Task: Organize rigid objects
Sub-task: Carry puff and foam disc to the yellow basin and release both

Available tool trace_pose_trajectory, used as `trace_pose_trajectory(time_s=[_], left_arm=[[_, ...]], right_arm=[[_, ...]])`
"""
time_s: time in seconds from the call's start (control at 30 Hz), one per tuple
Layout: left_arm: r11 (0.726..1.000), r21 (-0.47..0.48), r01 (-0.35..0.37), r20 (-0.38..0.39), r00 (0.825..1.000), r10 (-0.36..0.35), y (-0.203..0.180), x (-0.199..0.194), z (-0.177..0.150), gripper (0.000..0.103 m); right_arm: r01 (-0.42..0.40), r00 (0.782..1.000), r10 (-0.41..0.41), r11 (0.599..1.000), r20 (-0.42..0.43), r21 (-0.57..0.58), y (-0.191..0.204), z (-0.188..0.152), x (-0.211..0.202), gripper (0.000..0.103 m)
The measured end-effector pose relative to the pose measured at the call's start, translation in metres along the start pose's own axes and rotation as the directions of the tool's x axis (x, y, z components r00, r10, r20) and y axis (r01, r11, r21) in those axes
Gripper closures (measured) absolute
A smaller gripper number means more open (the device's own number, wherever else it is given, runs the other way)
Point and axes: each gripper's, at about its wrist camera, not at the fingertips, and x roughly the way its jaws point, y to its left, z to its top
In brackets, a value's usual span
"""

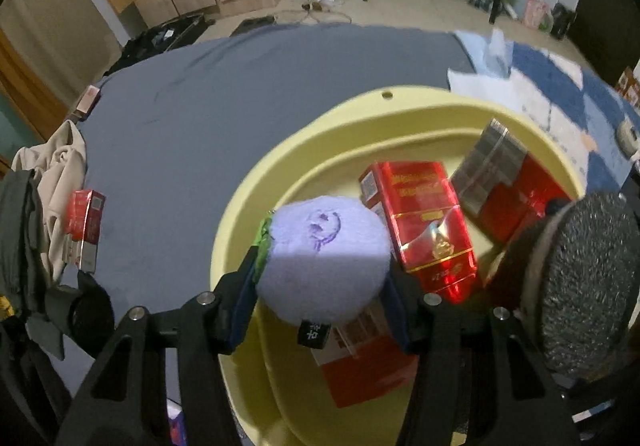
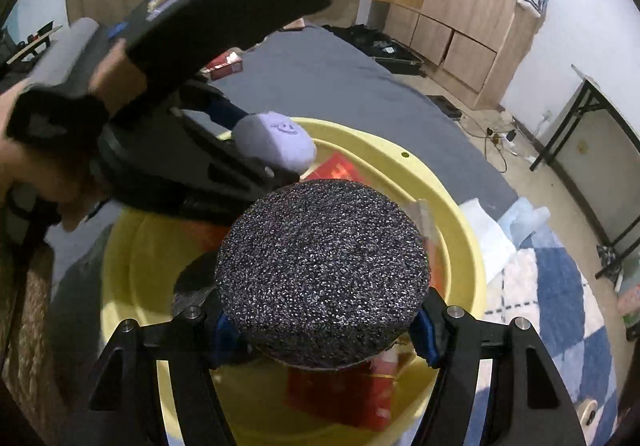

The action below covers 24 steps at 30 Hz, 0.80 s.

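Note:
My left gripper [image 1: 324, 272] is shut on a lavender plush ball [image 1: 324, 242] with a drawn face, held just above the yellow basin [image 1: 304, 134]. Inside the basin lie red boxes, one upright-tilted [image 1: 424, 222], one with a silver top [image 1: 500, 198], one beneath the ball [image 1: 360, 370]. My right gripper [image 2: 324, 322] is shut on a round dark speckled disc [image 2: 320, 258], also over the basin [image 2: 460, 206]. In the right wrist view the ball [image 2: 276, 146] shows at upper left. The disc [image 1: 588, 278] fills the right edge of the left wrist view.
The basin rests on a bed with a grey sheet [image 1: 200, 118]. A red box [image 1: 84, 226] and crumpled clothes [image 1: 60, 174] lie at the left; another small box [image 1: 86, 102] lies farther back. A blue-and-white checked cloth [image 1: 560, 86] covers the right side. A hand [image 2: 24, 166] grips the left tool.

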Motion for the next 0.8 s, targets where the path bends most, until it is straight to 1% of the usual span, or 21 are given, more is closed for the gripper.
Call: trace_pose_trajectory(time_s=[0.07,0.13,0.17,0.2,0.23,0.3,0.37,0.4,0.43,0.5,0.53,0.57,0.63,0.67,0.73,0.8], left_arm=[[1.0,0.004,-0.012,-0.001,1.0,0.012,-0.002,-0.003,0.0,0.044],[0.999,-0.009,-0.033,0.0,0.999,0.033,0.0,-0.008,0.001,0.035],[0.999,-0.018,-0.05,0.004,0.999,0.05,0.001,-0.01,0.002,0.026],[0.998,-0.028,-0.059,0.012,0.998,0.06,0.003,-0.014,0.003,0.017],[0.997,-0.038,-0.066,0.023,0.997,0.067,0.006,-0.017,0.004,0.014],[0.995,-0.055,-0.082,0.051,0.995,0.085,0.008,-0.03,0.004,0.011],[0.994,-0.064,-0.088,0.102,0.99,0.094,0.009,-0.047,0.005,0.009],[0.993,-0.076,-0.093,0.12,0.988,0.101,0.011,-0.053,0.005,0.006],[0.99,-0.092,-0.109,0.148,0.981,0.122,0.012,-0.063,0.005,0.006],[0.983,-0.13,-0.13,0.203,0.967,0.154,0.017,-0.082,0.004,0.003],[0.979,-0.15,-0.136,0.228,0.959,0.168,0.019,-0.091,0.004,0.0],[0.976,-0.163,-0.141,0.25,0.951,0.179,0.021,-0.098,0.005,0.0],[0.968,-0.206,-0.146,0.321,0.924,0.208,0.025,-0.119,0.007,0.0],[0.966,-0.218,-0.14,0.342,0.916,0.209,0.025,-0.123,0.008,0.0],[0.967,-0.233,-0.104,0.398,0.897,0.192,0.017,-0.137,0.014,0.0],[0.977,-0.208,-0.05,0.453,0.88,0.141,0.001,-0.148,0.02,0.0]], right_arm=[[-0.001,1.0,0.001,1.0,0.015,-0.001,0.0,0.001,0.003,0.035],[-0.01,1.0,0.01,1.0,0.019,0.0,0.004,0.002,0.004,0.033],[-0.007,1.0,0.007,1.0,0.024,-0.002,0.004,0.001,0.003,0.032],[-0.006,1.0,0.006,1.0,0.025,-0.004,0.002,0.003,-0.001,0.029],[-0.001,1.0,0.002,1.0,0.029,-0.003,0.001,0.003,0.0,0.023],[0.002,0.999,-0.002,1.0,0.034,-0.008,0.005,0.002,0.0,0.016],[-0.001,0.999,0.001,1.0,0.041,-0.017,0.008,0.005,0.003,0.012],[-0.001,0.999,0.002,1.0,0.048,-0.017,0.008,0.006,0.004,0.008],[-0.003,0.998,0.004,1.0,0.06,-0.016,0.008,0.006,0.001,0.004],[0.0,0.995,0.0,1.0,0.095,-0.007,0.005,0.005,-0.005,0.001],[0.002,0.993,-0.002,1.0,0.114,0.001,0.002,0.004,-0.011,0.001],[0.0,0.991,-0.002,1.0,0.136,0.015,-0.001,0.003,-0.019,0.001],[-0.007,0.986,0.0,0.999,0.164,0.041,-0.008,-0.001,-0.03,0.0],[-0.014,0.984,0.003,0.998,0.179,0.059,-0.013,-0.004,-0.038,0.0],[-0.036,0.978,0.015,0.995,0.209,0.094,-0.021,-0.012,-0.063,0.0],[-0.058,0.97,0.021,0.988,0.244,0.145,-0.037,-0.023,-0.093,0.0]])
